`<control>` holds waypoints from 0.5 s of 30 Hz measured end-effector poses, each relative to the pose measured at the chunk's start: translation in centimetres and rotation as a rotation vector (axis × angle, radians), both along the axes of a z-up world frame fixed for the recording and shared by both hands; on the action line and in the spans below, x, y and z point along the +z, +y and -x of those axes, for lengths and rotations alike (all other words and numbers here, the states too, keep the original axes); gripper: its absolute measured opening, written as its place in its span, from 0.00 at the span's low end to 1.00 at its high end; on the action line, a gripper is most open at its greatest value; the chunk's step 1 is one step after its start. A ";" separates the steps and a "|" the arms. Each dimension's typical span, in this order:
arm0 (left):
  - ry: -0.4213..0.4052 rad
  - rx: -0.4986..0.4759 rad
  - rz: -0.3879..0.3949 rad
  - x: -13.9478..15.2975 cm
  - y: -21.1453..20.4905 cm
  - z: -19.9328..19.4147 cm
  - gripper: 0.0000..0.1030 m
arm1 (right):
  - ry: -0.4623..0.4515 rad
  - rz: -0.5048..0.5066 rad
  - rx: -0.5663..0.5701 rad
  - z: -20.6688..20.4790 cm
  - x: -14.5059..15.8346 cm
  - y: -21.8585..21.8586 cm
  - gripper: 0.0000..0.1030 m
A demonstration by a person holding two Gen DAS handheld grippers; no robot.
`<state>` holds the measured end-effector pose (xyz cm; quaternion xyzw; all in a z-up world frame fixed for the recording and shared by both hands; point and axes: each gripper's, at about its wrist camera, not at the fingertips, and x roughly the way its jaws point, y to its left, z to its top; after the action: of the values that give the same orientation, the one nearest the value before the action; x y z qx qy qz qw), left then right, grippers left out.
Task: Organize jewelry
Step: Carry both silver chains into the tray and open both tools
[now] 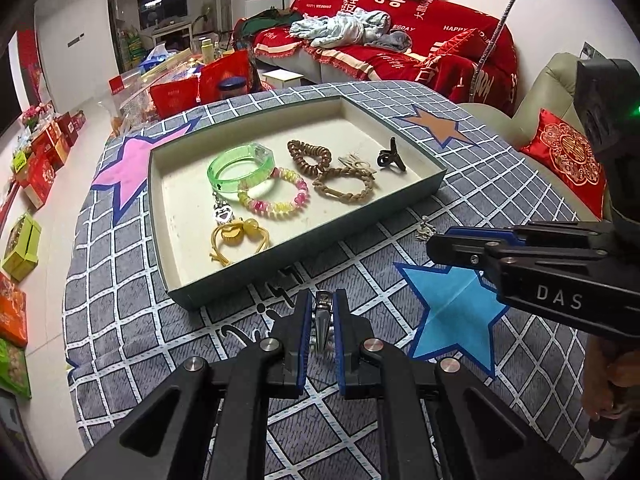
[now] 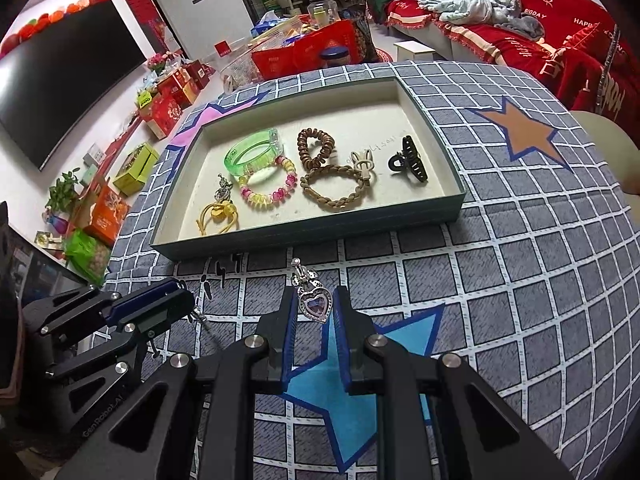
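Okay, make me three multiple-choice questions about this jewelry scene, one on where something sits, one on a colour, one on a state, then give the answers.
1. Where is the dark claw clip?
A. On the blue star
B. At the tray's right end
C. In the left gripper

2. What colour is the clear bangle?
A. Green
B. Red
C. Black

3. What is the right gripper doing?
A. Hanging open over the tray
B. Pressing on the claw clip
C. Gripping a heart pendant above the cloth

Answers:
1 B: the clip lies inside the tray, rightmost of the pieces.
2 A: the bangle is see-through green, beside the pink and yellow bead bracelet.
3 C: the jaws close on the heart charm, in front of the tray, over the blue star.
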<state>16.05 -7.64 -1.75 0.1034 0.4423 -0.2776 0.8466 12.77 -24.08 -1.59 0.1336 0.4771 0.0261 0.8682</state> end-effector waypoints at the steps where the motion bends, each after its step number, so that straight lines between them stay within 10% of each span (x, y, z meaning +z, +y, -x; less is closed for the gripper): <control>1: 0.006 0.005 0.003 0.0 0.1 -0.1 0.26 | -0.002 0.000 0.000 0.0 0.1 0.0 0.19; 15: -0.074 0.048 0.077 4.3 0.8 -1.8 0.26 | -0.068 0.006 -0.007 -1.2 3.5 -0.6 0.19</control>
<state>17.84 -6.82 2.52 0.0703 0.4021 -0.2702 0.8720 13.97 -24.68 1.89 0.1316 0.4468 0.0260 0.8845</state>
